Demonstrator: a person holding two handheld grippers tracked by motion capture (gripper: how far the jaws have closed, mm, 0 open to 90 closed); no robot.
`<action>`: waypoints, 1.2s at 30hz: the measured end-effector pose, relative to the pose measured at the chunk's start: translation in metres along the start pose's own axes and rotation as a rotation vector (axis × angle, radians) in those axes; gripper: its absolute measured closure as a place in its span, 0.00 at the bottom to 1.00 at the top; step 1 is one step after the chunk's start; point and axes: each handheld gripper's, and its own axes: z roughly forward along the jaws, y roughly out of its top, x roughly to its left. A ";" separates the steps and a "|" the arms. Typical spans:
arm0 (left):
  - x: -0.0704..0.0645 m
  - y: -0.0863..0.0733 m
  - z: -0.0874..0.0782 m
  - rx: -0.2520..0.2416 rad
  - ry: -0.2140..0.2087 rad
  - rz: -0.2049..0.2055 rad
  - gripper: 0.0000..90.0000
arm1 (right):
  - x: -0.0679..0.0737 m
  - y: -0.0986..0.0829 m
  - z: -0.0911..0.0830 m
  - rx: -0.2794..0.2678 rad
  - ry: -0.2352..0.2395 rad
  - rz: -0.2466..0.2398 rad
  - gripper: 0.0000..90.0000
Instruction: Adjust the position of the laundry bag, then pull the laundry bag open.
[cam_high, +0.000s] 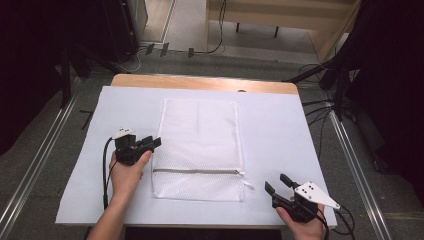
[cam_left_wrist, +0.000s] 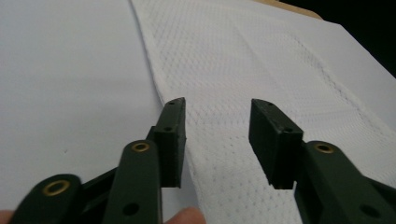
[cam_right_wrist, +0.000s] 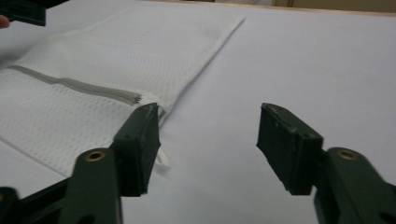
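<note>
Flat white mesh zip bag (cam_high: 199, 147) at mid-worktop, both tools empty.
Left tool (cam_high: 150, 143), jaws apart at the bag's left edge, may pinch one thin layer; right tool (cam_high: 280, 184), wide open near the white zip pull (cam_right_wrist: 161, 154), could miss it.

- The mesh bag (cam_high: 200, 145) is seen to be white, patterned with a fine honeycomb weave.
- Its zipper (cam_high: 196, 171) is grey, with a white pull tab (cam_high: 248, 184) at 3 o'clock.
- The surface (cam_high: 280, 130) is covered in plain white; bare tan wood is shown at 12 o'clock.
- Each claw, left claw (cam_high: 152, 143) and right claw (cam_high: 278, 184), is black with brass-coloured rivets.
</note>
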 end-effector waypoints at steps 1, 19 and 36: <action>-0.005 -0.001 -0.003 -0.002 0.004 0.025 0.57 | 0.003 0.001 0.004 -0.001 0.045 0.002 0.53; -0.063 -0.008 0.000 0.028 -0.115 0.134 0.52 | 0.033 -0.002 0.041 0.100 0.162 -0.001 0.63; -0.103 -0.026 0.018 0.108 -0.212 0.191 0.51 | 0.040 0.000 0.072 0.259 0.125 0.040 0.54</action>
